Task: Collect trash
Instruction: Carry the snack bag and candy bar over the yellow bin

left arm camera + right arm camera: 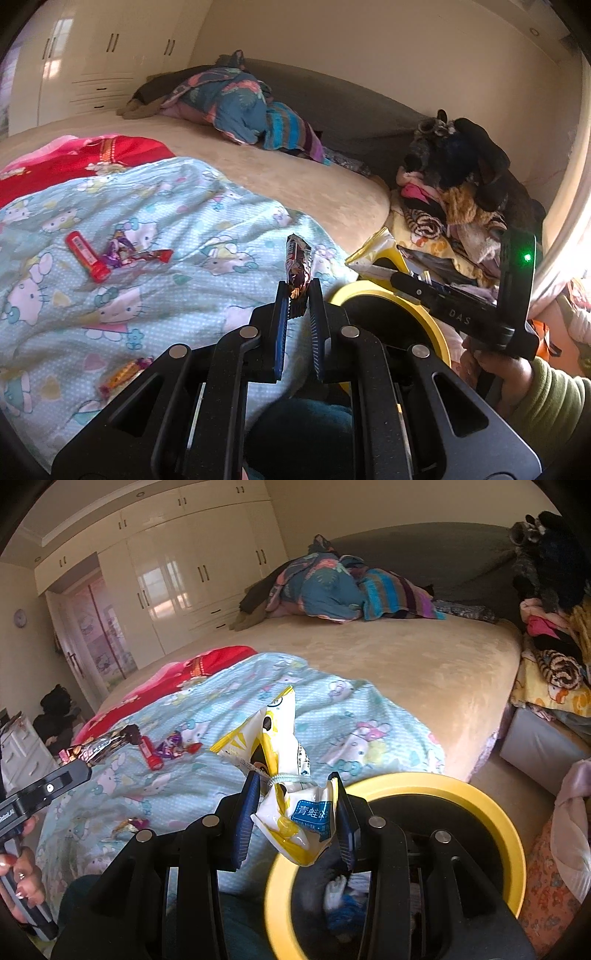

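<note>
My left gripper point(298, 293) is shut on the lower end of a dark chocolate-bar wrapper point(298, 266), which stands up above the Hello Kitty quilt point(177, 206). My right gripper point(295, 781) is shut on a crumpled yellow-and-white snack bag point(280, 738), held above the near edge of a yellow-rimmed bin point(495, 812) with a dark inside. On the quilt lie a red wrapper point(86, 256), a purple candy wrapper point(123, 251) and a small orange wrapper point(125, 373). The right wrist view shows the left gripper point(79, 766) at the left with its dark wrapper point(107, 744).
A beige bed point(424, 664) fills the middle, with bunched blankets point(332, 587) at its far side. A heap of clothes point(454, 199) stands right of the bed over a grey box point(535, 738). A cream wardrobe point(166, 579) lines the back wall.
</note>
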Tool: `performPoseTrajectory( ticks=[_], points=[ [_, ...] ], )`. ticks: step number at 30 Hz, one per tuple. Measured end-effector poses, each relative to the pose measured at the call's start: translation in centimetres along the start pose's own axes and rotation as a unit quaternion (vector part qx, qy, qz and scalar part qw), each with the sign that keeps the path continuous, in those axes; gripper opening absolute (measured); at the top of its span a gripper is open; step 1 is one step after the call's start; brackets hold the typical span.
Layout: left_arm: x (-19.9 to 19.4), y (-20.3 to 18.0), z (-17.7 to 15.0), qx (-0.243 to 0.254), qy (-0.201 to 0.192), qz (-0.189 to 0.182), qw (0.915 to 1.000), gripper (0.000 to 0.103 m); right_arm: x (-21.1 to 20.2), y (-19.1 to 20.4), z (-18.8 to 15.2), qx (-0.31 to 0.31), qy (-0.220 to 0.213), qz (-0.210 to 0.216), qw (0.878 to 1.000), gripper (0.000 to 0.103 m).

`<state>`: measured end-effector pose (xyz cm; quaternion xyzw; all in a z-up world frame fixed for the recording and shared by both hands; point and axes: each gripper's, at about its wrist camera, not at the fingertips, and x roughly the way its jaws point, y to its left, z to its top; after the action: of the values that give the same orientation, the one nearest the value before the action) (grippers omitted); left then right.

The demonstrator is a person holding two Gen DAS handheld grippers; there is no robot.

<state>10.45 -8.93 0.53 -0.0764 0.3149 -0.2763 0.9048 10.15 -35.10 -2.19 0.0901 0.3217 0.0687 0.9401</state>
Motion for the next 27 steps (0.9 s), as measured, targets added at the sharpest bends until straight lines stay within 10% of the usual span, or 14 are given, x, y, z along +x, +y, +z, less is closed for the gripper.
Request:
performPoseTrajectory(
  ticks=[27],
  points=[
    [6.0, -8.2, -4.2, 0.074, 0.091, -0.069, 0.9907, 0.008, 0.0, -8.2, -3.6, 0.061, 0.040, -0.069, 0.995, 0.036]
  ],
)
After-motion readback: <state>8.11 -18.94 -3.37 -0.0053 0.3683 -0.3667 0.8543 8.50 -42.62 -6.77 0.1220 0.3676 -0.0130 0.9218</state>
